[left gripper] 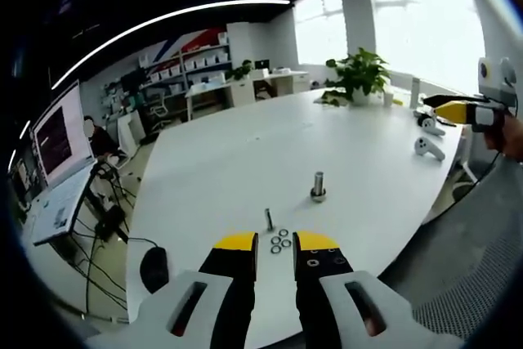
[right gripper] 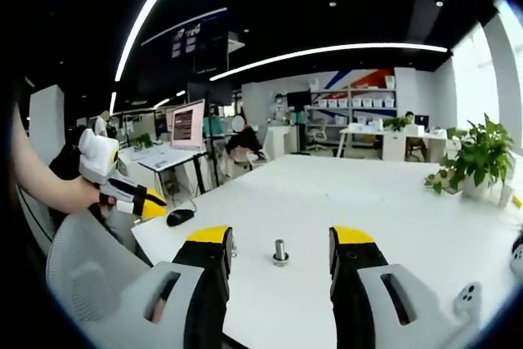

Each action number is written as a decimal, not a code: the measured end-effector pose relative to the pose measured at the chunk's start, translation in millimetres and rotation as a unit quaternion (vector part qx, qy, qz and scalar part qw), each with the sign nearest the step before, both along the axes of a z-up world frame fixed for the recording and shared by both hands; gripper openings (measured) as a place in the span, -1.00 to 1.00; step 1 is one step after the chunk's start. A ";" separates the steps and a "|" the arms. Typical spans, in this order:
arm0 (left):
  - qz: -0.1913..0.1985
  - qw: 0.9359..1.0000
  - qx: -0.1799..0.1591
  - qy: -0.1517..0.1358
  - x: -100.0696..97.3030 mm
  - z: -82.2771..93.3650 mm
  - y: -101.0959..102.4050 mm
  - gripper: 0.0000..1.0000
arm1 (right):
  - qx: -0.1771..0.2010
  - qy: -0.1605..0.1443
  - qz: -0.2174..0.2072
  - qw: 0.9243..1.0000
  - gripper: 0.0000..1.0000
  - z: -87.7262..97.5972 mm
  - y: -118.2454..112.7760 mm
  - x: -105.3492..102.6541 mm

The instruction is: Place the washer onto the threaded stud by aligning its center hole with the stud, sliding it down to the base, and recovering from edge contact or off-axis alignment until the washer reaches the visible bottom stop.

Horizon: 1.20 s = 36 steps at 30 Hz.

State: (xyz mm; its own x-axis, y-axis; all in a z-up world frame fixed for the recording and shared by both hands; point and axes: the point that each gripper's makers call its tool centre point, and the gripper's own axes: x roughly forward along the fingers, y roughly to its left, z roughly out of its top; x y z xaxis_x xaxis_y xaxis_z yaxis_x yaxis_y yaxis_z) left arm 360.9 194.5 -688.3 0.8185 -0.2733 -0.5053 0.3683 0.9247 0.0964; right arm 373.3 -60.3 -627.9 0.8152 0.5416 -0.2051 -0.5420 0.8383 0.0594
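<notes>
White table point(left gripper: 245, 161) bearing one thick stud point(left gripper: 318, 185), one thin stud point(left gripper: 269, 219) and four washers point(left gripper: 280, 242), details too small to resolve. Left gripper point(left gripper: 274, 244): narrow gap, empty. Right gripper point(right gripper: 280, 239): wide apart, empty, framing the thick stud.

You find no text you can read here. The monitor point(left gripper: 59, 132) at the worktop's point(left gripper: 245, 161) left edge shows lines too small to make out, and the hanging sign's point(right gripper: 186, 37) lettering is blurred.
</notes>
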 end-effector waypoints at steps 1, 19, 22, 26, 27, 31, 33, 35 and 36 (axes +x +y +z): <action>0.001 1.000 -0.001 -0.001 -0.3 0.5 0.0 -0.70 | -0.003 0.003 -0.003 1.000 0.00 -1.5 -1.2 0.0; -0.043 0.992 -0.018 0.115 -3.5 -39.4 -21.4 -0.69 | -0.010 0.008 -0.024 1.000 0.08 -5.4 -12.8 3.4; -0.063 0.988 0.015 0.140 3.8 -52.0 -23.2 -0.67 | -0.007 0.010 -0.024 1.000 0.07 -6.3 -13.4 3.0; -0.069 0.981 0.034 0.181 24.4 -75.4 -27.2 -0.64 | -0.011 0.011 -0.023 1.000 0.07 -7.4 -13.9 3.9; -0.070 0.977 0.037 0.196 25.7 -81.7 -27.4 -0.63 | -0.013 0.011 -0.021 1.000 0.07 -8.1 -13.3 3.5; -0.074 0.967 0.072 0.233 35.6 -107.7 -24.9 -0.61 | -0.022 0.009 -0.018 1.000 0.07 -9.3 -12.4 2.2; -0.079 0.963 0.086 0.245 40.3 -119.8 -24.5 -0.60 | -0.024 0.011 -0.019 0.999 0.07 -10.5 -12.7 2.4; -0.081 0.957 0.094 0.263 42.3 -130.8 -22.4 -0.61 | -0.026 0.013 -0.020 0.999 0.07 -11.5 -13.6 2.6; -0.082 0.956 0.098 0.265 44.5 -133.8 -21.4 -0.61 | -0.026 0.013 -0.021 0.999 0.07 -11.8 -13.9 2.7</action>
State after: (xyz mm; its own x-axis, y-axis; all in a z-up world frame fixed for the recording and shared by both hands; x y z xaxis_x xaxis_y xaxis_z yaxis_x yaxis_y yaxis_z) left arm 405.4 173.1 -822.1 0.3883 -0.2337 -0.8914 0.5514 0.8340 0.0215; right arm 376.0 -74.2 -639.7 0.8308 0.4949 -0.2547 -0.5051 0.8626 0.0285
